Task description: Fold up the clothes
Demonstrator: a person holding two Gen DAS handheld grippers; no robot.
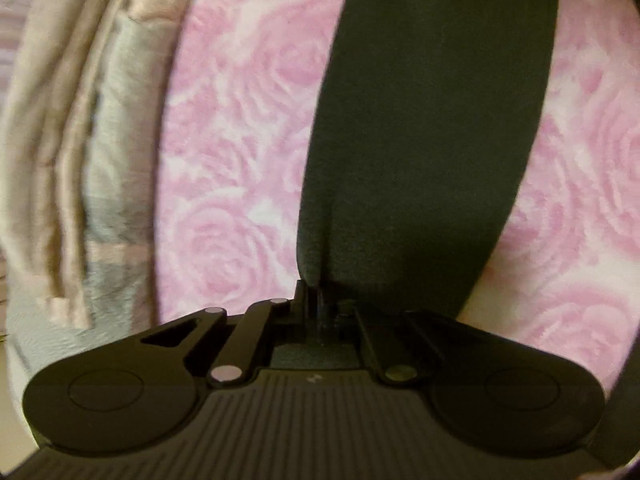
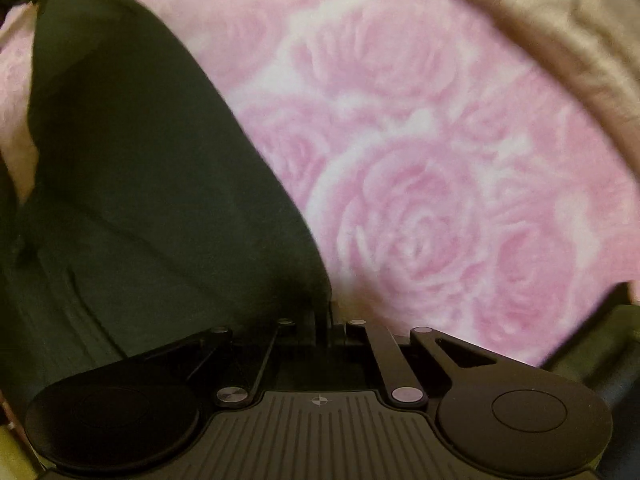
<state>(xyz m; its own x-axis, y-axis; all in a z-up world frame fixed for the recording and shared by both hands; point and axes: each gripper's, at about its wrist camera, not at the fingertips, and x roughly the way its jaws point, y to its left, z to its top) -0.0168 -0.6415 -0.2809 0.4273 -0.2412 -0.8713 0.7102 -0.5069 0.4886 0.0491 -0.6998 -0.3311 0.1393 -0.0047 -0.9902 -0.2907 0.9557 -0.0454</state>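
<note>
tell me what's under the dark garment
Around the dark garment a pink rose-print blanket shows on both sides, so it likely runs beneath. What lies directly under the cloth is covered and cannot be seen.

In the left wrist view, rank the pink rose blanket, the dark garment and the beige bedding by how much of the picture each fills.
1. pink rose blanket, partly covered, shows on both sides of the garment.
2. dark garment, a wide band running up from the left gripper.
3. beige bedding: close to the garment in area, so this order is unsure.

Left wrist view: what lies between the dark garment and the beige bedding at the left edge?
Only a bare strip of the pink rose-print blanket separates the dark garment from the beige bedding; the left wrist view shows it.
</note>
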